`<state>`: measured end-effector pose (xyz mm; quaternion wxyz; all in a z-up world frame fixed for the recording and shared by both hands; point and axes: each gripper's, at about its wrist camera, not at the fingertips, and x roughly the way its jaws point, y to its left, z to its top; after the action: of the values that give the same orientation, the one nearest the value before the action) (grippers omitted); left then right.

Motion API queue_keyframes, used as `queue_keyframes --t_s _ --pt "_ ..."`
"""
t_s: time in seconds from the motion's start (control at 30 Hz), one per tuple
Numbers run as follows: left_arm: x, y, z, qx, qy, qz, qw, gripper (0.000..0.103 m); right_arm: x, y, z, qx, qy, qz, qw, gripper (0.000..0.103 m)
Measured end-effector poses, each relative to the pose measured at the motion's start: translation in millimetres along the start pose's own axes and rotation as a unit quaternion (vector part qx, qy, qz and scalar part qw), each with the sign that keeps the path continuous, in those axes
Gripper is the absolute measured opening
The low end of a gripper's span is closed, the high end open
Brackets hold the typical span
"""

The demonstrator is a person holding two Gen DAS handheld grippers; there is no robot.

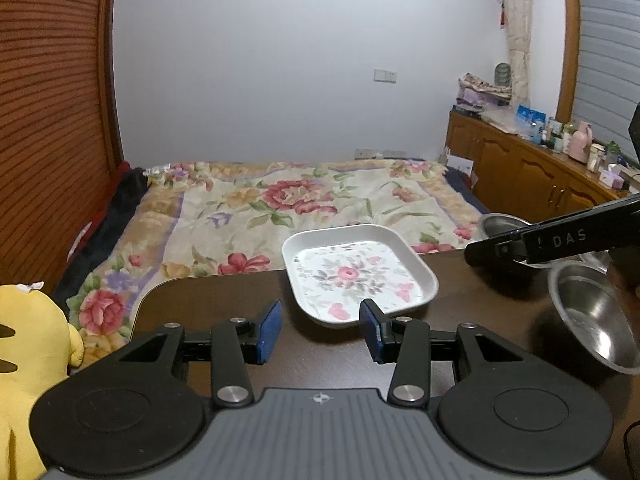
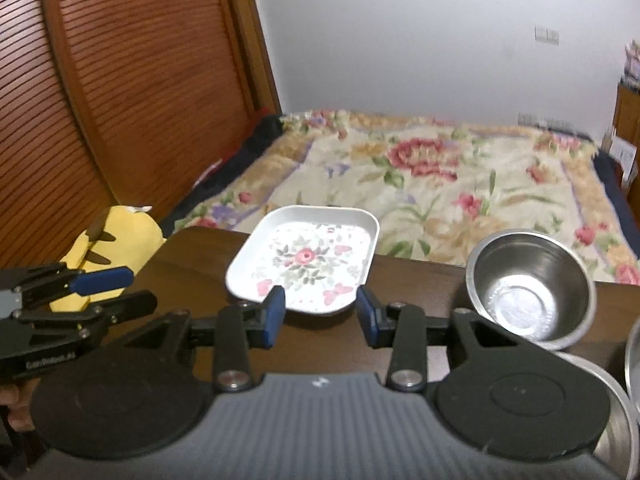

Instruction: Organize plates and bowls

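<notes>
both claws apart and empty: left claw (image 1: 320, 330), right claw (image 2: 320, 316). floral square plate (image 1: 358, 276) sits just ahead on the worktop (image 1: 208, 300), steel bowl (image 2: 530, 286) right of the right claw, likely stacking next.

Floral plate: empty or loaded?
Empty. The floral plate shows its whole flower print with nothing on it, flat on the dark table.

Yellow plush toy (image 1: 28, 360) beside floral bedspread (image 1: 280, 208)
</notes>
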<state>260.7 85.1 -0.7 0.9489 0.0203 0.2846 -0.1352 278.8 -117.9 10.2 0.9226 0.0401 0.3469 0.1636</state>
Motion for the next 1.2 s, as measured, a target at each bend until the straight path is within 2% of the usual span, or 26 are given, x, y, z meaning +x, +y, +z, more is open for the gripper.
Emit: queue_keyframes --t_s 0.27,0.57,0.8,0.97,1.0,1.07,1.1,1.2 --pt "40 15 8 -0.017 0.021 -0.005 0.9996 0.045 42 -5 15 -0.005 0.043 -0.004 0.999 0.041" --pt "79 27 8 -0.045 0.035 -0.009 0.9983 0.037 75 -17 21 0.012 0.073 -0.033 0.997 0.040" --pt "95 28 13 -0.052 0.043 -0.022 0.9975 0.031 92 -23 27 0.019 0.091 -0.037 0.995 0.037" --pt "103 25 11 -0.048 0.052 -0.026 0.9972 0.027 102 -27 28 0.027 0.103 -0.033 0.994 0.027" --pt "105 25 10 -0.049 0.054 -0.024 0.9970 0.026 103 -27 27 0.026 0.105 -0.031 0.994 0.020" --pt "109 27 9 -0.057 0.058 -0.021 0.9965 0.025 105 -26 27 0.027 0.105 -0.025 0.994 0.017" --pt "111 26 9 -0.060 0.060 -0.022 0.9962 0.023 105 -26 27 0.030 0.104 -0.024 0.994 0.011" --pt "115 25 7 -0.061 0.065 -0.017 0.9958 0.019 110 -26 28 0.031 0.110 -0.030 0.993 0.010"
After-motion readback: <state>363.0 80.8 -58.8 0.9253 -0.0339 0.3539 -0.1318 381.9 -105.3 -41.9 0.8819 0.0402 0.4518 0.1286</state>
